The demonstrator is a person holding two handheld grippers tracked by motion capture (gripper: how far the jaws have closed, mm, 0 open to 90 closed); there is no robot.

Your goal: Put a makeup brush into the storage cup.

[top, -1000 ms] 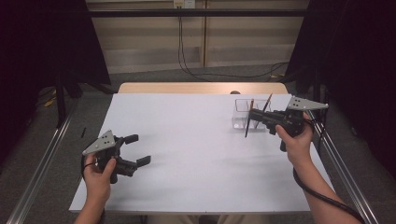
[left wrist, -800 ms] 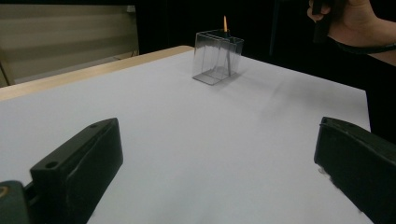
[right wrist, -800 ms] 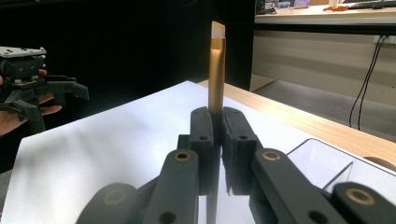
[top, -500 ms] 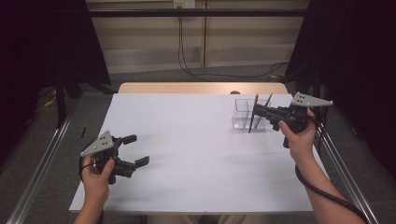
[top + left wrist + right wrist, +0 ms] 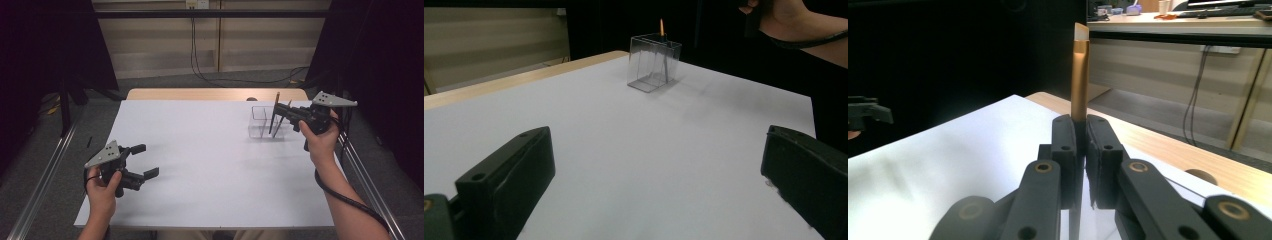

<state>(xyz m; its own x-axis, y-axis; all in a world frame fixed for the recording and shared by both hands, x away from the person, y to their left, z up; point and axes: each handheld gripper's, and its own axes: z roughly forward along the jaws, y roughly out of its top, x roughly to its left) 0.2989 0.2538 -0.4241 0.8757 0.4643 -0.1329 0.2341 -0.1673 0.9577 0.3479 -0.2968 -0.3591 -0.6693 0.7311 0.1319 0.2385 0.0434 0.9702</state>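
Near the person, the left gripper is hovering low over the white counter, its fingers spread wide with nothing between them. Farther off, at the far right, the right gripper is pinching a thin brown stick with a pale slanted tip, fingers closed tight on it. The stick is standing nearly upright, its lower end over the small clear plastic box, so the right hand is the nearer one.
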